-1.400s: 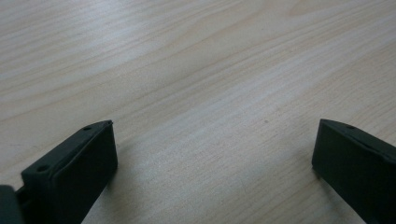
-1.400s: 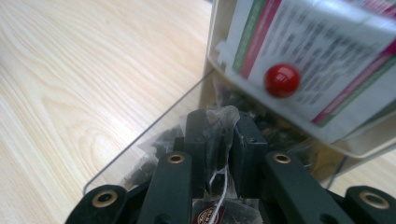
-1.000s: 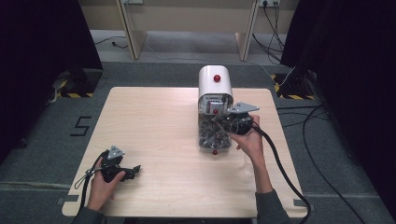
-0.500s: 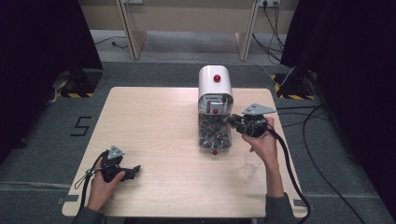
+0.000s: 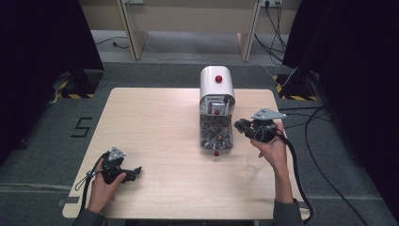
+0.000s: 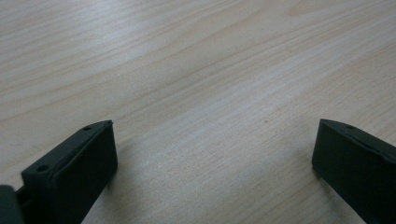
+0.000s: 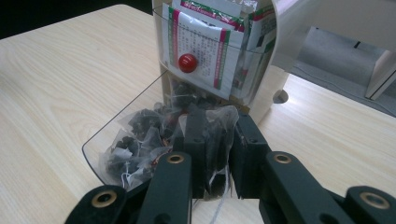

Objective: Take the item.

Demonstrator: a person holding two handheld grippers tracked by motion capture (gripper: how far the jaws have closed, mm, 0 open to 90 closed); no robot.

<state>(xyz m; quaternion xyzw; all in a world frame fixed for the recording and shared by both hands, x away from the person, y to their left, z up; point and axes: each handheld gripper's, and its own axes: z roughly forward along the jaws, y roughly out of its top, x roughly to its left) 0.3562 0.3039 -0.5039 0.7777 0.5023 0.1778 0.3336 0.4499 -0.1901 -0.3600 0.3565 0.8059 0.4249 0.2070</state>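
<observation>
A white dispenser (image 5: 216, 87) stands at the table's middle right, its clear drawer (image 5: 215, 136) pulled open and full of several tea bags (image 7: 135, 135). Packets with a red knob (image 7: 187, 62) sit in the compartment above. My right gripper (image 5: 240, 126) is just right of the drawer, shut on one mesh tea bag (image 7: 215, 154) that is pinched between its jaws, with the string dangling below. My left gripper (image 5: 136, 170) rests on the table at the front left. Its jaws stand wide apart over bare wood (image 6: 212, 144), holding nothing.
A clear plastic cup (image 5: 252, 165) stands on the table just below the right hand. The wooden table (image 5: 155, 122) is bare to the left of the dispenser. Cables trail off the right side over the floor.
My right gripper has drawn back rightward out of the drawer, carrying the tea bag. The left gripper has stayed put.
</observation>
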